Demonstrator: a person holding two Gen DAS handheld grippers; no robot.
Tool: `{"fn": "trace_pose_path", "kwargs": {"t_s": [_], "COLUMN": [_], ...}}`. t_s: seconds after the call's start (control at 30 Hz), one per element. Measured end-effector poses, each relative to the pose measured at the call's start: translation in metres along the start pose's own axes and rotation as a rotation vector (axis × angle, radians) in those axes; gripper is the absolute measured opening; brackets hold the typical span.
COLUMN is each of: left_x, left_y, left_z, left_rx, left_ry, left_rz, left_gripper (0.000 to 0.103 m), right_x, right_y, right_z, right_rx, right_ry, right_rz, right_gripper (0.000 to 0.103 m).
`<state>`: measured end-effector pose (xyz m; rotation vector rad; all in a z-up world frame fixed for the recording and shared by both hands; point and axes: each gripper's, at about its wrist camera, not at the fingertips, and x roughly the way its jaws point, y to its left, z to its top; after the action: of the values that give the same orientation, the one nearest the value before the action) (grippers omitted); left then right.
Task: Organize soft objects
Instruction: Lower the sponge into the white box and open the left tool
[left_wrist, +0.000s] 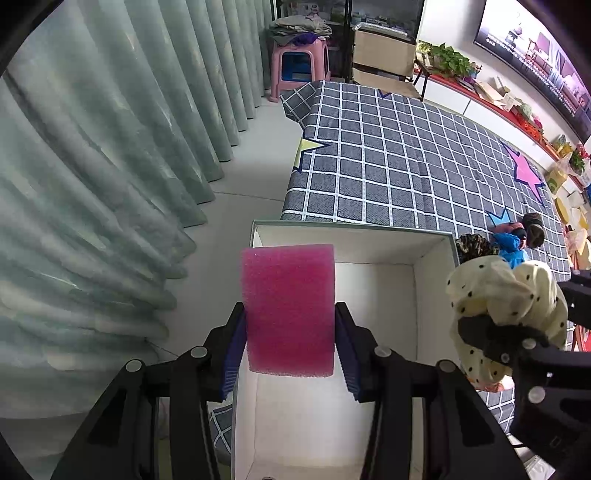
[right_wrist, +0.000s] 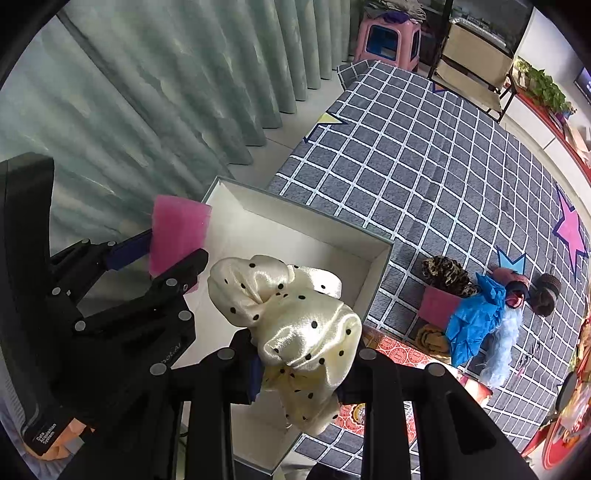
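My left gripper (left_wrist: 290, 332) is shut on a pink sponge (left_wrist: 290, 310) and holds it above the open white box (left_wrist: 432, 291). The sponge (right_wrist: 177, 232) and left gripper (right_wrist: 162, 254) also show in the right wrist view, over the box's left side (right_wrist: 295, 229). My right gripper (right_wrist: 301, 362) is shut on a cream polka-dot scrunchie (right_wrist: 295, 314), held above the box's near part. The scrunchie (left_wrist: 506, 299) shows at right in the left wrist view.
The box sits on a bed with a grey checked cover (left_wrist: 399, 155). A pile of soft items lies on the bed: leopard scrunchie (right_wrist: 447, 275), blue cloth (right_wrist: 476, 321), pink sponge (right_wrist: 437, 306), dark scrunchies (right_wrist: 546, 295). Green curtains (left_wrist: 92, 166) hang at left.
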<state>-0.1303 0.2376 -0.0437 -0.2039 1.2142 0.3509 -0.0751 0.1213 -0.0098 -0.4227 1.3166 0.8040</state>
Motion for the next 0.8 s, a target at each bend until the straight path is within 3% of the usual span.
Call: {"fn": "trace_pose_path", "kwargs": {"t_s": [0.8], "left_x": [0.018], "left_y": [-0.002], "left_z": [0.003], "left_rx": [-0.002], "left_ry": [0.043], "left_rz": [0.008], "left_gripper": [0.049], "right_x": [0.015], "right_y": [-0.003], "right_z": [0.009], "right_rx": [0.010], "right_ry": [0.024], "right_rz": [0.005], "right_gripper": [0.030]}}
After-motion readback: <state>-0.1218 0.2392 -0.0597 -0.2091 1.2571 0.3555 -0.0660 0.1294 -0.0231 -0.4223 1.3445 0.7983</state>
